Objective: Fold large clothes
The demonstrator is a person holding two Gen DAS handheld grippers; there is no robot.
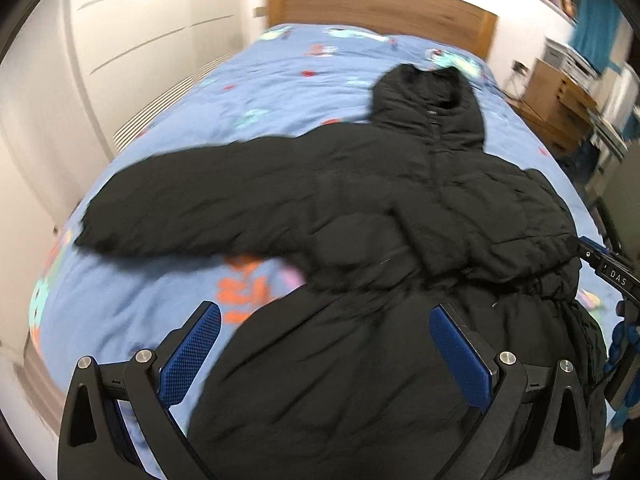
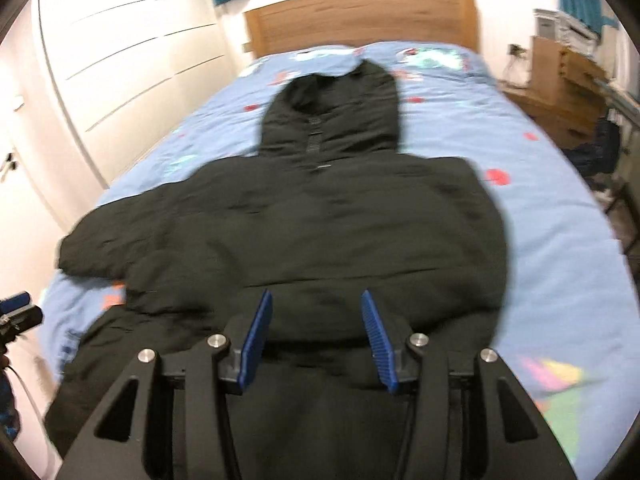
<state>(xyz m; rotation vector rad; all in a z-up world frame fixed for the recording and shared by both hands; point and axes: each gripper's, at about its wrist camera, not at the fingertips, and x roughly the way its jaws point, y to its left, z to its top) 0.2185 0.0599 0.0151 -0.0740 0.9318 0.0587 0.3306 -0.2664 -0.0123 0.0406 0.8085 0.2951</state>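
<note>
A large black hooded puffer jacket (image 1: 360, 208) lies front up on the blue patterned bed (image 1: 280, 92), hood toward the headboard. Its left sleeve (image 1: 192, 208) stretches out to the left; the right sleeve is folded across the chest, its cuff (image 2: 320, 320) near the waist. My left gripper (image 1: 324, 344) is open and empty above the jacket's lower part. My right gripper (image 2: 318, 316) is open, its blue pads on either side of the folded cuff, above the jacket (image 2: 320, 220). The right gripper also shows at the right edge of the left wrist view (image 1: 612, 272).
A wooden headboard (image 2: 360, 16) stands at the far end. White wardrobe doors (image 1: 132, 40) run along the left side. Cardboard boxes and clutter (image 2: 560, 76) stand at the right of the bed. Bare blue bedcover (image 2: 560, 240) lies right of the jacket.
</note>
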